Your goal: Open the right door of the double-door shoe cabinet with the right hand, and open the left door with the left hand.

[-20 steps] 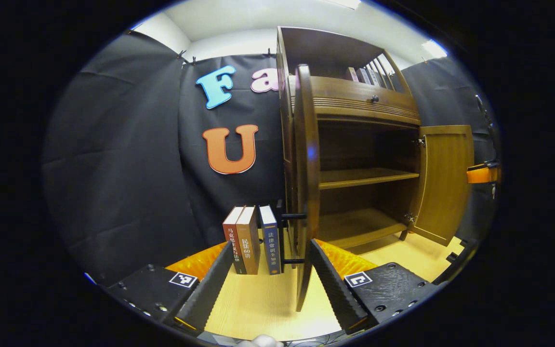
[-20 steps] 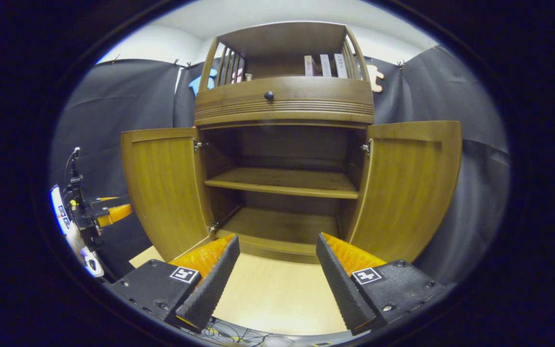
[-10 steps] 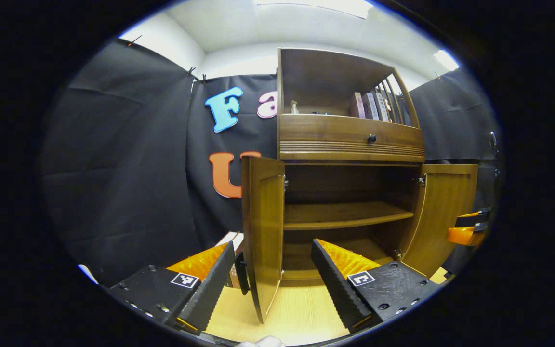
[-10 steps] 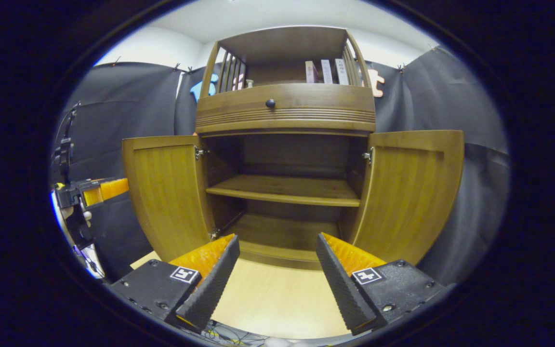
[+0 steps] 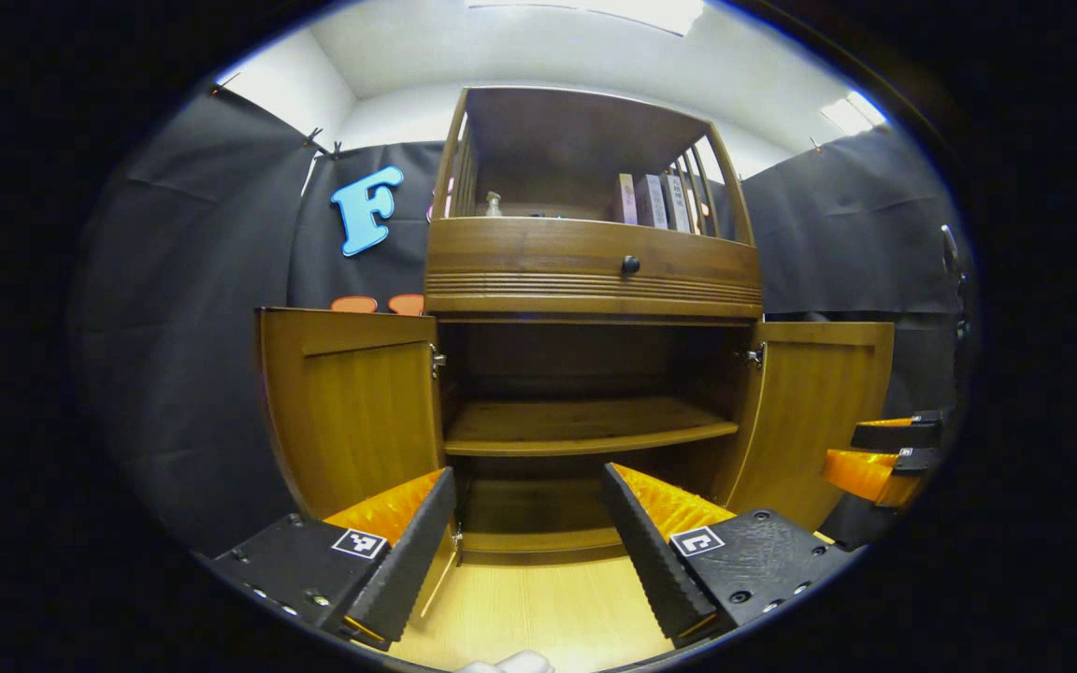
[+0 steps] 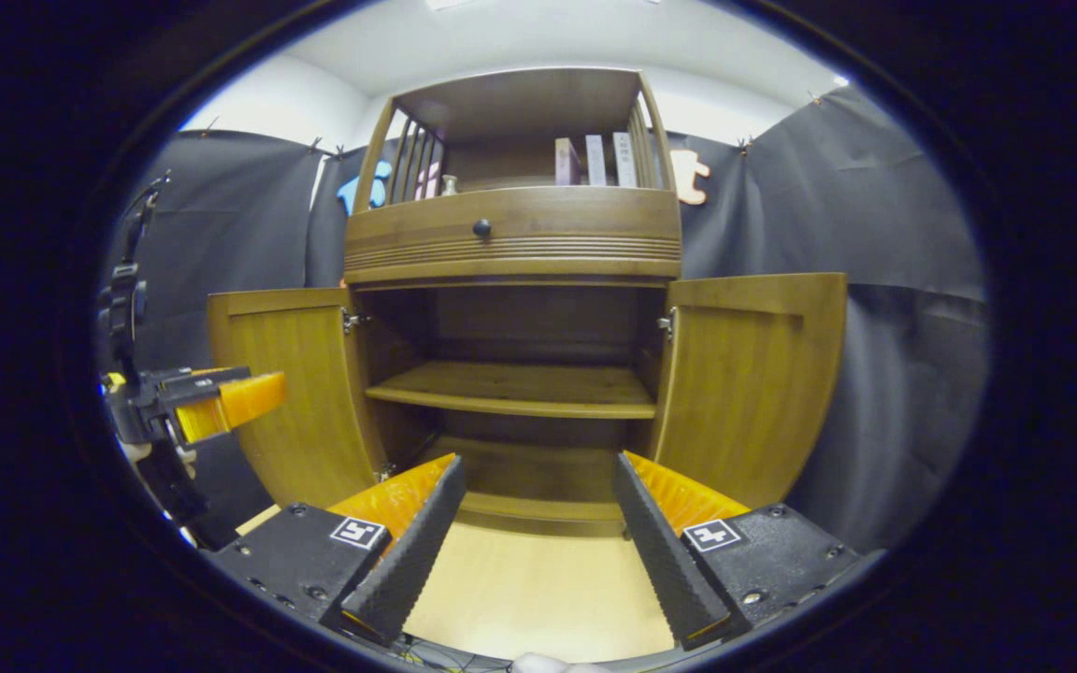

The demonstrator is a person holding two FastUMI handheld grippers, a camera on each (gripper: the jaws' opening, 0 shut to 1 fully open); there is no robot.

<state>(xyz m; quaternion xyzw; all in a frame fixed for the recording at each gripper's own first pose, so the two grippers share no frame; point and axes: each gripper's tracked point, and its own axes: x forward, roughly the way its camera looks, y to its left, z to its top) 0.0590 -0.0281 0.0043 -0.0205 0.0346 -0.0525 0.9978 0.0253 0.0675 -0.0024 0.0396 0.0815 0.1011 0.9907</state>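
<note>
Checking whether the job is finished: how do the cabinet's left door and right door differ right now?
In the right gripper view, the left door hangs from hinges on the cabinet's left side, the right door from hinges on its right. The left gripper shows in front of the left door's outer edge; nothing stands before the right door. Both are swung wide open, same brown wood, untouched.

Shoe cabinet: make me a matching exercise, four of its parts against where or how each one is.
Column one:
1. left door
2. drawer knob
3. books
4. middle shelf

Column two:
A. standing upright on the top deck
B. bare, inside the open compartment
C. swung open
D. on the drawer front above the doors

Pairs: 1-C, 2-D, 3-A, 4-B
</note>
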